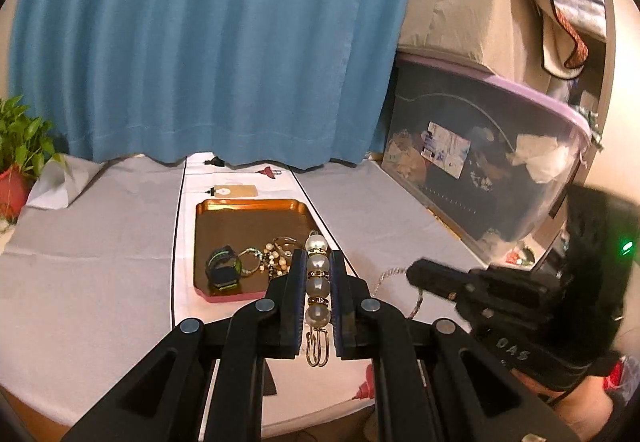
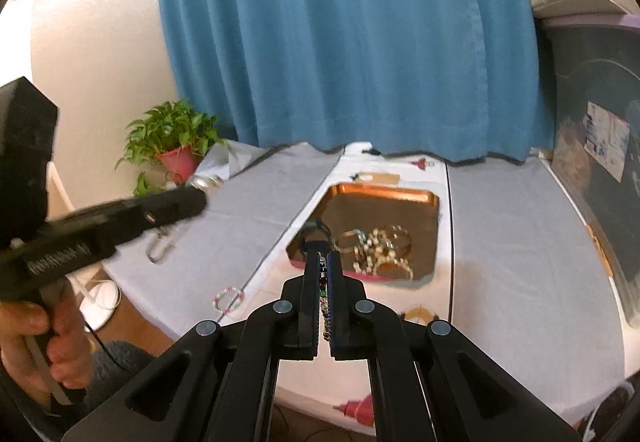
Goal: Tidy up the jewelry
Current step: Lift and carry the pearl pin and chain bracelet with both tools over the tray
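Observation:
My left gripper (image 1: 318,262) is shut on a string of large pearls (image 1: 318,284) with a gold clasp, held just right of the copper tray (image 1: 248,207). The tray holds a dark watch (image 1: 224,269), rings and beaded pieces (image 1: 276,256). My right gripper (image 2: 323,262) is shut on a thin beaded chain (image 2: 325,300), near the tray's front edge (image 2: 360,276). The right gripper also shows in the left wrist view (image 1: 420,274), with the chain hanging under it (image 1: 386,276). The left gripper shows blurred in the right wrist view (image 2: 192,201). A small pink bead bracelet (image 2: 229,300) lies on the table.
The table has a grey cloth (image 1: 88,274) with a white runner (image 1: 188,226). A blue curtain (image 1: 208,41) hangs behind. A potted plant (image 2: 176,141) stands at the far left. A clear storage bin (image 1: 480,161) with a box on top stands at the right.

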A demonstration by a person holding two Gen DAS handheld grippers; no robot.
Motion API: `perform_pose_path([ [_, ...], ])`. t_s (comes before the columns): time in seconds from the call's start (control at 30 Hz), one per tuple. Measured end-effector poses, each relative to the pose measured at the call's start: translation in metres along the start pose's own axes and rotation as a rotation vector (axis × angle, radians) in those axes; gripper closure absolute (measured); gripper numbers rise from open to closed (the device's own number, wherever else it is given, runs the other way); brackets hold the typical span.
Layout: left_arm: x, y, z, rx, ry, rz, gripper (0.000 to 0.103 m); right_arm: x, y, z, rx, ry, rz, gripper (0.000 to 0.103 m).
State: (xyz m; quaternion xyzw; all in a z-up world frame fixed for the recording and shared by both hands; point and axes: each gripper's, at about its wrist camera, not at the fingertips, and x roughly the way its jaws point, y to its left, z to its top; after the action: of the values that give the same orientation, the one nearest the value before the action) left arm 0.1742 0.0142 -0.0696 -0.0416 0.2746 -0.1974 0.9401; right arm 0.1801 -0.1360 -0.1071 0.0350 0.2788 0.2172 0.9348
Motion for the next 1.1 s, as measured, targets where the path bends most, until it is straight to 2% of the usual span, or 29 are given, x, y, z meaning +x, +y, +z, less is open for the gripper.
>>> perform_pose_path([
  [0.23, 0.02, 0.005, 0.023, 0.024, -0.012, -0.013, 0.094, 0.003, 0.004, 0.036, -0.039, -0.097, -0.004, 0.1],
  [0.5, 0.026, 0.02, 0.052, 0.046, -0.106, -0.018, 0.094, 0.028, -0.009, 0.063, -0.056, -0.141, 0.023, 0.1],
  [0.7, 0.042, 0.043, 0.07, 0.03, -0.158, -0.038, 0.094, 0.054, -0.023, 0.074, -0.151, -0.134, -0.009, 0.1],
  [0.9, 0.082, 0.066, 0.076, -0.019, -0.179, -0.046, 0.094, 0.091, -0.049, 0.073, -0.158, -0.137, -0.031, 0.1],
  [1.03, 0.128, 0.089, 0.07, -0.072, -0.124, -0.012, 0.094, 0.14, -0.072, 0.062, -0.114, -0.074, -0.038, 0.1],
  [1.1, 0.152, 0.1, 0.064, -0.074, -0.1, 0.034, 0.094, 0.161, -0.08, 0.054, -0.105, -0.037, -0.054, 0.1],
])
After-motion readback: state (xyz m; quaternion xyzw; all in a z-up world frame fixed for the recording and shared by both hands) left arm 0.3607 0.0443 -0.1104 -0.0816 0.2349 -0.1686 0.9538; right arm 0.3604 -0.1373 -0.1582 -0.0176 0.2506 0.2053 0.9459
